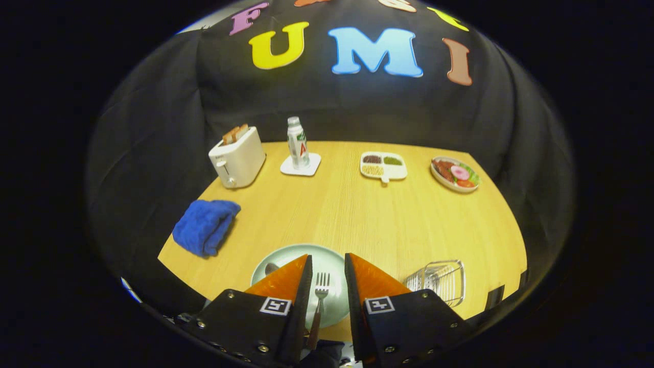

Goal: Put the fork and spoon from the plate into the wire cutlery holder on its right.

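So we've got the gripper (pixel 328 263) with its orange fingers apart, straddling the fork (pixel 320 294) that's lying on the pale green plate (pixel 334 255). The spoon (pixel 271 267) peeks out just past the left finger on that same plate, and the wire cutlery holder (pixel 439 280) sits just right of it. Farther back we see a blue cloth (pixel 204 226) and a white toaster (pixel 237 158).

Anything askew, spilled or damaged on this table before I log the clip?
Nothing stands out. The fork lies on the plate between the open fingers of the hand-held gripper, the spoon partly hidden behind one finger. The wire cutlery holder looks tipped toward the camera, though the fisheye may cause that.
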